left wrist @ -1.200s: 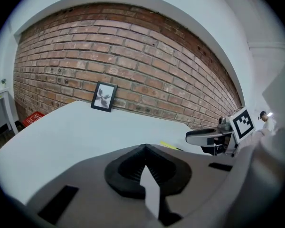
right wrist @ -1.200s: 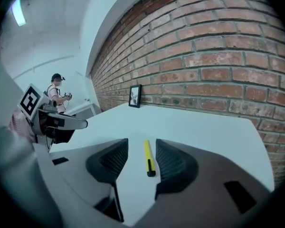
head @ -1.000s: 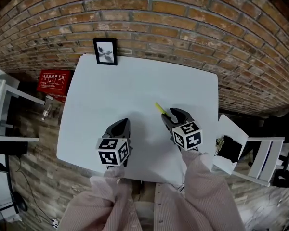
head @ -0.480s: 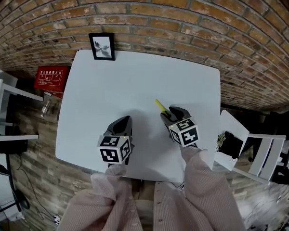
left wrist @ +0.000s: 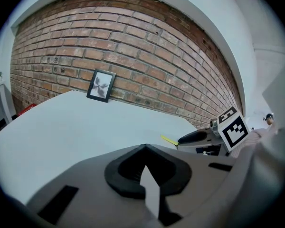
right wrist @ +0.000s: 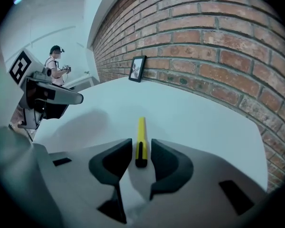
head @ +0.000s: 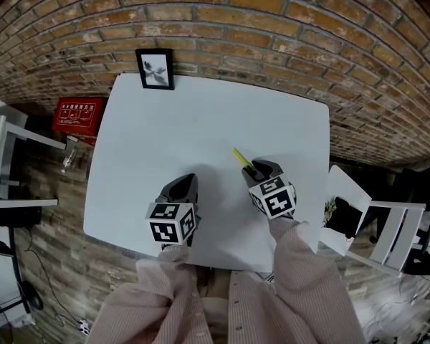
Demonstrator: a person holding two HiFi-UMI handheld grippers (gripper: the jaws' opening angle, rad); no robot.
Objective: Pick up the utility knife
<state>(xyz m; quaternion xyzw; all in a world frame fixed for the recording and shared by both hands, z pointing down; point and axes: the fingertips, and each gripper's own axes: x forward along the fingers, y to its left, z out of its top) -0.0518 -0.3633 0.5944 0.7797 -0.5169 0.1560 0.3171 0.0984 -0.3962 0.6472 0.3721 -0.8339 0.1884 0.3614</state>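
utility knife (right wrist: 141,137): we see it lying flat on the white desk (head: 172,120), on the right half, its yellow body pointing away from us toward the brick wall (head: 272,20).
right gripper (right wrist: 141,142): its jaws have just been closing and now stand spread on either side of the knife's near, black end; we make out a thin gap on each side, so the pads are not pressing on it.
left gripper (left wrist: 145,146): its jaws are pressed together at the tips with nothing between them; it sits low over the desk, well apart from the knife.
hidden from the head view: the right gripper covers the knife's near end, so only the yellow far end shows.
hard to make out: we cannot tell whether a blade is out.
cut off: our sleeves (head: 301,278) run out of the bottom edge.
picture frame (head: 156,69): upright at the desk's far left edge, against the wall; its image is too small to read.
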